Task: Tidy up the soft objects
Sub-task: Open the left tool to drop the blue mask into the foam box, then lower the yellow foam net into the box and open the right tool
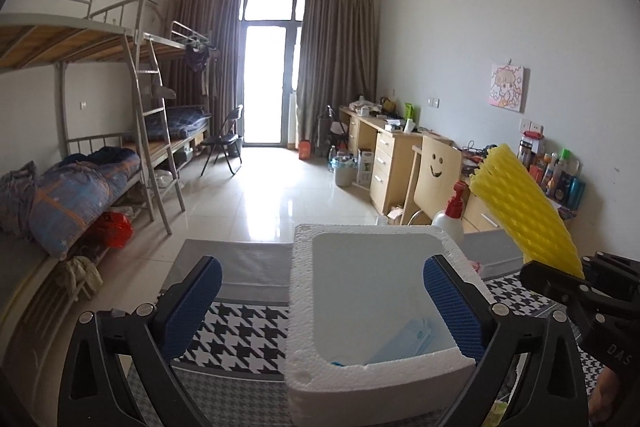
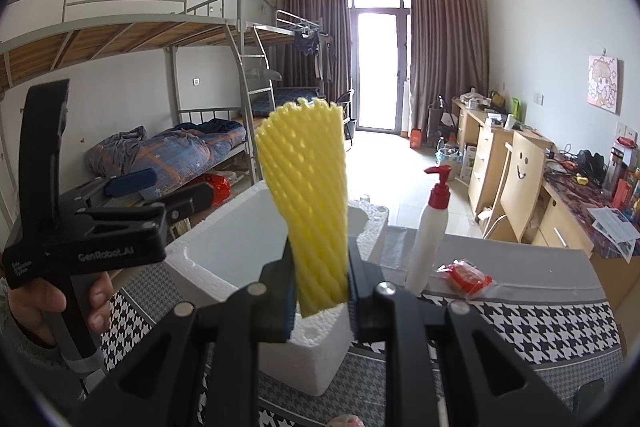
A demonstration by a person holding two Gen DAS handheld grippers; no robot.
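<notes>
My right gripper (image 2: 320, 291) is shut on a yellow foam net sleeve (image 2: 308, 195) and holds it upright above the near corner of a white styrofoam box (image 2: 224, 247). The sleeve also shows in the left wrist view (image 1: 524, 203), right of the box (image 1: 304, 267). My left gripper (image 1: 320, 307) is open, its blue pads either side of the box's left wall and opening. Blue face masks (image 1: 412, 343) lie inside the box. The left gripper also shows in the right wrist view (image 2: 160, 191), left of the box.
A white pump bottle with a red top (image 2: 428, 239) and a red packet (image 2: 466, 277) stand on the houndstooth tablecloth (image 2: 540, 323) right of the box. Bunk beds line the left wall, desks and a smiley chair (image 2: 520, 183) the right.
</notes>
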